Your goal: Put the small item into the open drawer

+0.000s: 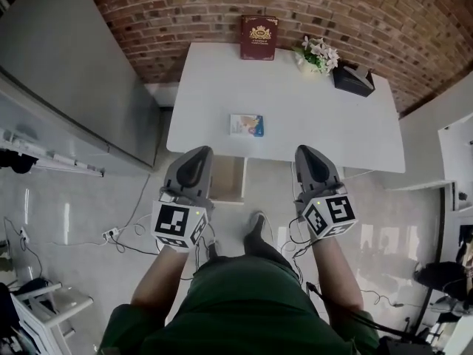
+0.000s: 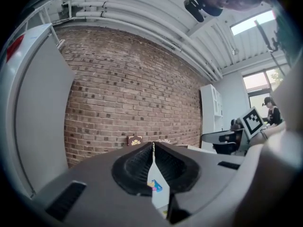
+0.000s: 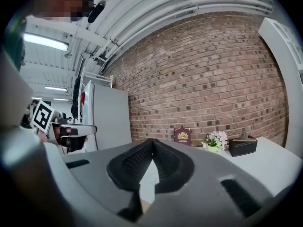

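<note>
**White bench, pack not yet picked up**

White is the colour of the bench (image 1: pixel 355 135), and a brick wall stands behind it. The small pack (image 1: pixel 246 125) lies flat on the bench, close to the front edge and about halfway along it. Nothing touches it. The drawer (image 1: pixel 229 177) is pulled out under the front edge, just below the pack and a little to the left. Along the back edge stand a red book (image 1: pixel 259 37) and some flowers (image 1: pixel 318 54). A black box (image 1: pixel 352 78) sits near the back right corner.

The left claw (image 1: pixel 196 157) hangs in front of the bench, at the left side of the drawer. Its jaws are pressed together and hold nothing. The right claw (image 1: pixel 314 157) hangs in front of the bench too, to the right of the drawer. Its jaws are also closed tight, with nothing in them.

I think the job is right at the start, and the step in hand is getting to the pack. One claw has to open its jaws first. Then it must go forward over the front edge and come down on the pack. The pack is thin and flat, so the jaws should pinch it by its sides. After that it only needs a short trip back and down into the drawer.
</note>
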A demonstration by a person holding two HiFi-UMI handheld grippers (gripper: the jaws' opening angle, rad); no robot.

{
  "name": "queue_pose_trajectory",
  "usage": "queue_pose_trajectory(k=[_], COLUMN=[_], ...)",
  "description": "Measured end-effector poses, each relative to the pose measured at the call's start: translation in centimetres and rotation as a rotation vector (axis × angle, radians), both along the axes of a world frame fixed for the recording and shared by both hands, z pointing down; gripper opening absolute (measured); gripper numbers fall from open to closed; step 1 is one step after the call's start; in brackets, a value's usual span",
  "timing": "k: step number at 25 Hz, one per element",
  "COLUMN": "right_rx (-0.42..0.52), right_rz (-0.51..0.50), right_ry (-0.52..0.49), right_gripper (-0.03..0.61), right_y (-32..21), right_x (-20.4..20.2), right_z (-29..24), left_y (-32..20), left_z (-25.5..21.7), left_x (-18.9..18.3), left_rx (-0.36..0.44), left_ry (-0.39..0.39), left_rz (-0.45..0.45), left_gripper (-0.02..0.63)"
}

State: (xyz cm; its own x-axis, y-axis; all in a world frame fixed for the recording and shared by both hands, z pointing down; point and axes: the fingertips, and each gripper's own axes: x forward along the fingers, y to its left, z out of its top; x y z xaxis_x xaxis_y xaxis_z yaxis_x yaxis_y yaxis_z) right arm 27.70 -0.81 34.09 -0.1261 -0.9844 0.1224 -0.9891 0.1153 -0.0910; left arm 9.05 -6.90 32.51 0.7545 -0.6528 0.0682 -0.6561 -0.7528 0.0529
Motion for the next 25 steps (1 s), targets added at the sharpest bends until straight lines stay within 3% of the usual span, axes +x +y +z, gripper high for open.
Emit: queue_pose_trajectory(k=[11, 25], right_rx=[-0.018, -0.085], right_rz=[-0.122, -0.281], right_ry=[-0.024, 0.028], right_gripper=[0.003, 0.003], right_y=[-6.4, -12.3], right_x=[4.8, 4.9], right_z=[1.8, 5.3], left_y=[-3.1, -3.2], left_z=[1.1, 2.2], left_x=[3.9, 2.8], left_rx=[-0.021, -0.113], left_ry=[-0.039, -0.058], left_rz=[-0.121, -0.251], left_gripper=[0.012, 0.012])
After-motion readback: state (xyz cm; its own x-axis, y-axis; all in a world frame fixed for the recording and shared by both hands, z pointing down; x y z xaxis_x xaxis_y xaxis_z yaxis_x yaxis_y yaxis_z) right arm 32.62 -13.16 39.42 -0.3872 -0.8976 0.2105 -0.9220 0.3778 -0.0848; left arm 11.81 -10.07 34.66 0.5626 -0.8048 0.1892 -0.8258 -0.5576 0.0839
